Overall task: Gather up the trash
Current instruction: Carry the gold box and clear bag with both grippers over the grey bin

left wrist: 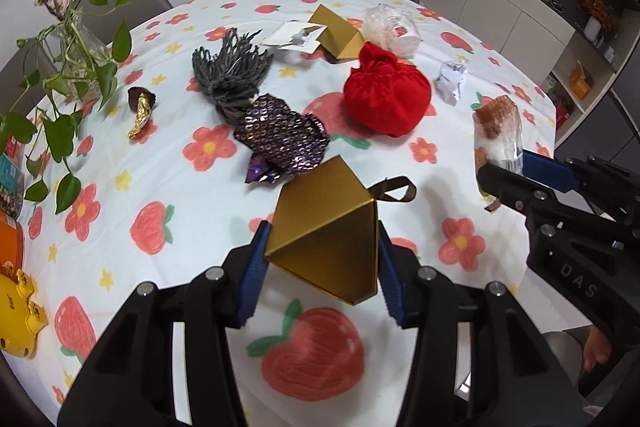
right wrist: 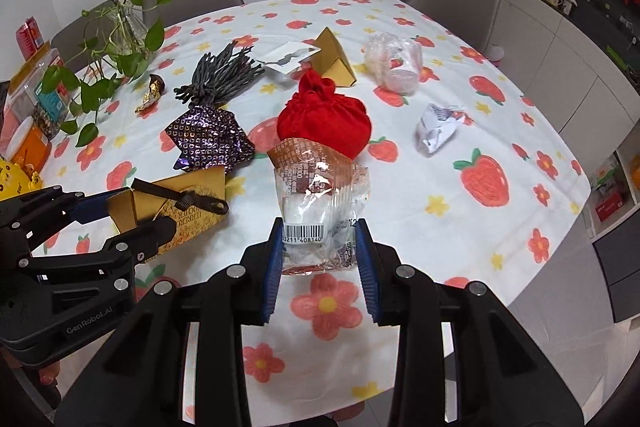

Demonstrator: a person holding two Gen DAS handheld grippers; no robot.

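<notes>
- Currently the left gripper (left wrist: 320, 259) is closed on a gold box (left wrist: 326, 239); both blue pads press its side faces, and the box juts forward and up past the tips, its ribbon loop (left wrist: 394, 189) hanging off the far corner.
- The right gripper (right wrist: 320, 251) is closed on a clear wrapper (right wrist: 318, 211), pinched low near the barcode; most of the film stands free above the tips.
- Both loads appear lifted off the tablecloth (right wrist: 460, 227); no bin shows in either view, so the drop point cannot be told.
- Judgement: the step in hand is carrying both pieces away. Keep both grips steady; the box's slanted faces may slip forward out of the pads, and the film may slide out if squeezed unevenly.
- Keep the two grippers apart; the right one sits just beside the left's right side, and the ribbon could snag.
- Left ahead of the tips: a purple foil wrapper (left wrist: 280, 139), a red pouch (left wrist: 386, 99), a grey tassel bundle (left wrist: 232, 75), a second gold box (left wrist: 338, 33), a crumpled plastic bag (left wrist: 392, 27), a white paper ball (left wrist: 452, 79) and a gold foil scrap (left wrist: 142, 111).
- Steer clear of the plant vase (left wrist: 80, 59), far left of the left gripper.
</notes>
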